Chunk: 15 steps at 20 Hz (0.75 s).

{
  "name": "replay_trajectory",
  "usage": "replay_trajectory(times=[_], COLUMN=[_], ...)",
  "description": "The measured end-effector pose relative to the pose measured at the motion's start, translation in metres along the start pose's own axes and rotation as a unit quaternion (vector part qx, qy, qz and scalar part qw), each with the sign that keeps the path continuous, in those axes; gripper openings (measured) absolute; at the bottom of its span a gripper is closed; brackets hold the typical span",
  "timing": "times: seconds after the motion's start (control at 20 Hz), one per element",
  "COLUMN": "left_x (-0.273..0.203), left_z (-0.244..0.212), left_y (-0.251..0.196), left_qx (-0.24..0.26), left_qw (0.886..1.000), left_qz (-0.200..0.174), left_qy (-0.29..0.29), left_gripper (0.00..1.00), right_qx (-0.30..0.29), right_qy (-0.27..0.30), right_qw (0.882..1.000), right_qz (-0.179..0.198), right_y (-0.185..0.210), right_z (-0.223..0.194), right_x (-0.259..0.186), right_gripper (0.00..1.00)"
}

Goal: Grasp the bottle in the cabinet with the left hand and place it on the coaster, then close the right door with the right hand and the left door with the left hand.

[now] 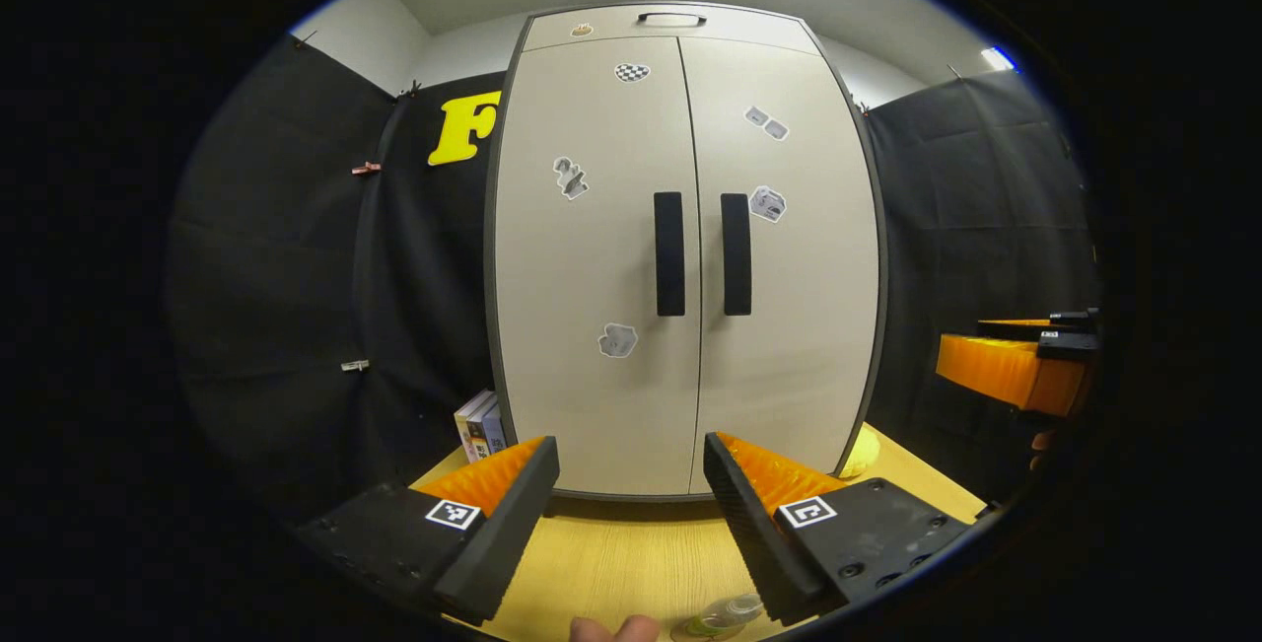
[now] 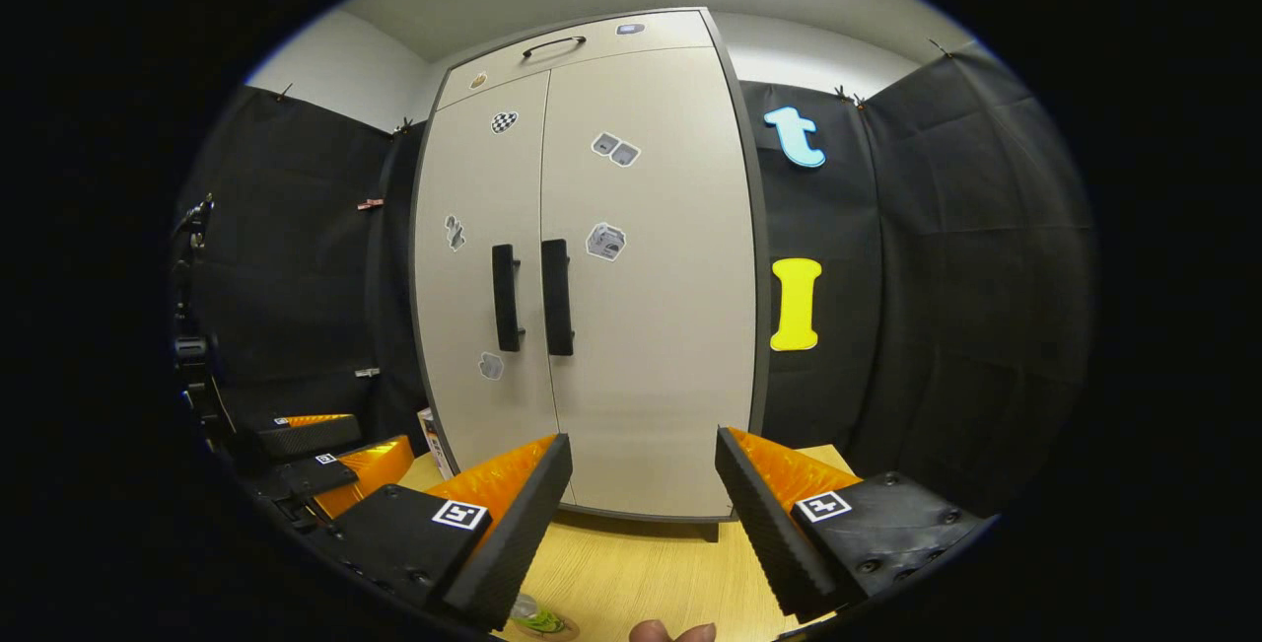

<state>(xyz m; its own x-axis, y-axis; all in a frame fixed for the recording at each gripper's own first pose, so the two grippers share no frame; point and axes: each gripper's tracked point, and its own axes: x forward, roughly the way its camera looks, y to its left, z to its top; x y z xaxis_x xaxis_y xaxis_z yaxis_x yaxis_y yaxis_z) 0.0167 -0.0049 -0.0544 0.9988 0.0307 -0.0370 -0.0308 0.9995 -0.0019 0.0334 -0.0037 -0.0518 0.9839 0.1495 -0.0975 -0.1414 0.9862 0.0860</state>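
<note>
Cabinet (image 1: 685,257) stands on the tabletop (image 1: 631,553), dead ahead of the left tool (image 1: 631,514); both doors meet at the middle, handles side by side. Books (image 1: 480,425) sit left of the cabinet, on the tabletop against the booth wall. Bottle (image 1: 725,614) lies on the tabletop just under and right of the left tool. Right tool (image 1: 1020,366) is off to the left tool's right, well apart. From the right tool (image 2: 641,514), cabinet sits ahead-left, left tool (image 2: 315,469) far left.
</note>
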Motion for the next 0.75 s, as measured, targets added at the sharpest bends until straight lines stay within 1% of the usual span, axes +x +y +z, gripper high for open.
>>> replay_trajectory(times=[0.1,0.15,0.2,0.25,0.75], left_x=[0.0014,0.0024,0.0034,0.0042,0.0094], left_z=[-0.0018,-0.0014,-0.0012,-0.0023,-0.0064], left_y=[-0.001,-0.0006,-0.0009,-0.0012,-0.0005], left_qx=[0.0,0.0,0.0,0.0,0.0], left_qw=[1.0,1.0,1.0,1.0,1.0], left_qz=[-0.002,-0.002,-0.003,-0.003,-0.004], left_qy=[0.002,0.001,0.001,0.001,0.005], left_gripper=[0.94,0.94,0.94,0.94,0.94], right_qx=[0.0,-0.001,-0.002,-0.001,0.0], right_qy=[0.0,-0.001,0.0,0.0,0.006], right_qw=[1.0,1.0,1.0,1.0,1.0], right_qz=[0.0,-0.001,-0.002,-0.002,-0.01], right_y=[-0.0004,-0.0013,-0.0019,-0.0017,-0.0079], right_z=[-0.0001,-0.0002,-0.0005,-0.0018,-0.0076], right_x=[0.0011,0.0021,0.0029,0.0033,0.0085], right_gripper=[0.97,1.0,1.0,0.97,0.97])
